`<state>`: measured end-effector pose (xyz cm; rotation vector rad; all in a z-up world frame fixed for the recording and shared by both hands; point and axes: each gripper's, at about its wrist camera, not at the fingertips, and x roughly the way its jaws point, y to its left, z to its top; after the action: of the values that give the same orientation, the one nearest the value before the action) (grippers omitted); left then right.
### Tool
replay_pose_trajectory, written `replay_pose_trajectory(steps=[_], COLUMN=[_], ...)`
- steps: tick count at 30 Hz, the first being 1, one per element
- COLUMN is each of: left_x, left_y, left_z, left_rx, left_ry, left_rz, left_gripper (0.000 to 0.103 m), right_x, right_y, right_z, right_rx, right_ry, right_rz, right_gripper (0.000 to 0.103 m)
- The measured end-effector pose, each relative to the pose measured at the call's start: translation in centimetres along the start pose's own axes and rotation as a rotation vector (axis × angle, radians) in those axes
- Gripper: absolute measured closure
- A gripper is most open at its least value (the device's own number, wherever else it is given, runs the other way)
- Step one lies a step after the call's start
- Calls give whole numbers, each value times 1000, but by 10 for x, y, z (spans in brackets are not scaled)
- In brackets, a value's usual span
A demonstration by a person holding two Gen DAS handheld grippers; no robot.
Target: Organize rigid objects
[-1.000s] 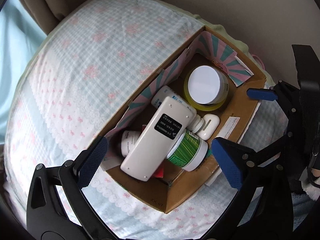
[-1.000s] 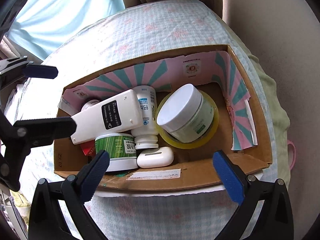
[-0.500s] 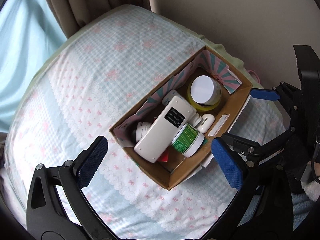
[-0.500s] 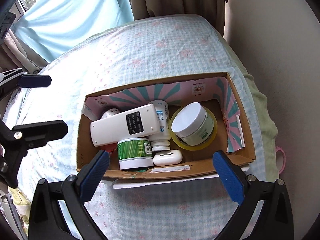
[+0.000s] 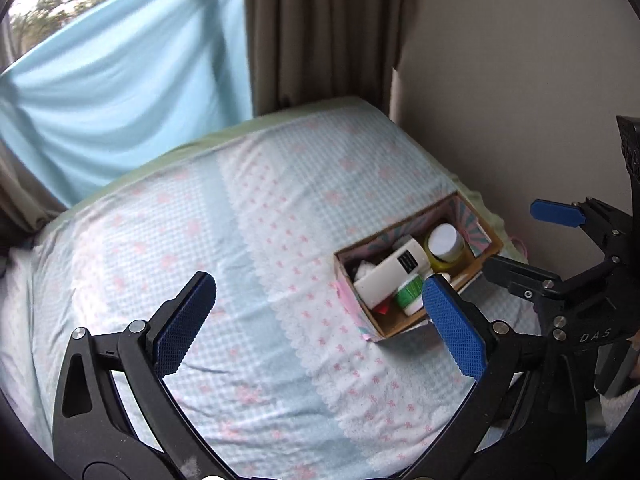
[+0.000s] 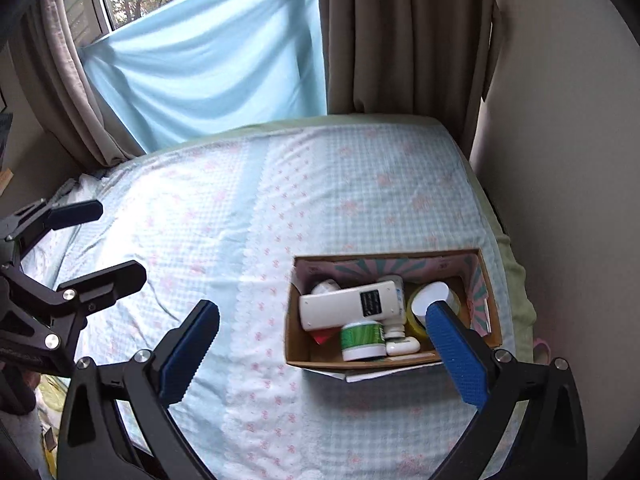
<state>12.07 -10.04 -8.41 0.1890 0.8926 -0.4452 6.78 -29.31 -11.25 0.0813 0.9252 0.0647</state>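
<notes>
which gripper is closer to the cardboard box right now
Right. The right gripper hangs open just above the cardboard box; the left gripper is open too, over bare bedsheet beside it.

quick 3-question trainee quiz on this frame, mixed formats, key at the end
1. True or false: the long white remote control lies on top of the other items in the open cardboard box.
2. Multiple choice: the white-lidded round jar sits inside which item? A) a yellow tape roll B) a metal bowl C) a glass cup
3. Fill in: the left hand-held gripper and the right hand-held gripper are both ____ and hold nothing.

Key: 1 true; 2 A; 3 open
</notes>
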Motion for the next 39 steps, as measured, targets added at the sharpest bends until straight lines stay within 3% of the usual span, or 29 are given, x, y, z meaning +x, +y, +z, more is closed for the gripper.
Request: replay_pose_trajectory(steps=[7,12,20,27,39], left_x=[-110,-150,-163,-166,-169], left_y=[53,56,45,40,40], left_z=[-6,-25,-46,-55,-60], left_rx=[-166,-214,-233,-259,-281], left_ry=[-217,-308,-338,-367,-369], left_rz=[112,175,218,200,215], left_gripper=[0,0,0,0,0], right_x=[-76,-106,-112,-122,-125], right_y=[50,62,67,64,63], right_z=[34,30,11,12,14], right_rx=[-29,-37,-43,-53,-59], right_ry=[-169,-250,-273,-300,-315], right_rz=[5,-33,-81,-116,-110], right_gripper=[0,0,0,0,0])
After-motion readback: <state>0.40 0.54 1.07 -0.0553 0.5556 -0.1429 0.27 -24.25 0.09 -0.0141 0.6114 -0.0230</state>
